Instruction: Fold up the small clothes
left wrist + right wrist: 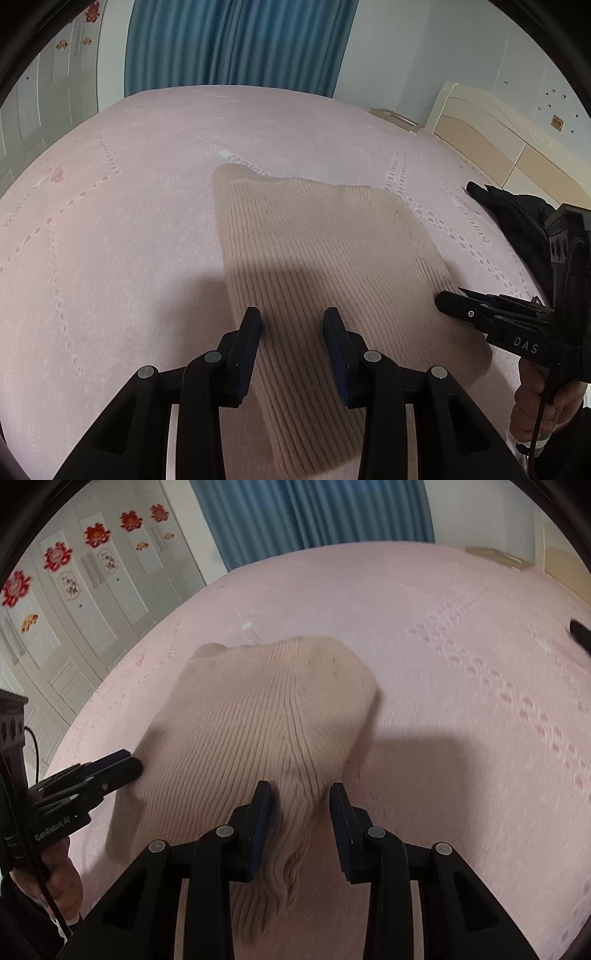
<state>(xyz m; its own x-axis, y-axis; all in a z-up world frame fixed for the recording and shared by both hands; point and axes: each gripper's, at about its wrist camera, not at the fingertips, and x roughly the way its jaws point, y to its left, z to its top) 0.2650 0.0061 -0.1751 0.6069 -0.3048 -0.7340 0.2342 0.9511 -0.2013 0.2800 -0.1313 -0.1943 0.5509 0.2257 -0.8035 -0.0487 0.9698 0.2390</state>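
A beige ribbed knit garment [317,251] lies spread on the pink bedsheet [110,221]. My left gripper [294,332] hovers over its near left part, jaws open, with only flat fabric showing below the gap. In the right wrist view the left gripper [129,766] sits at the garment's [266,701] left edge. My right gripper [301,805] stands over the near right part, and a raised, blurred fold of the knit runs between its fingers. The pads do not visibly pinch it. From the left wrist view the right gripper's tips [443,304] sit at the garment's right edge.
A black piece of clothing [517,221] lies on the bed to the right, seen also as black clothing [580,635] at the frame edge. A cream headboard [480,122] stands at the far right, blue curtains [236,44] behind, white wardrobe doors [74,602] to the left. A hand [535,402] holds the right gripper.
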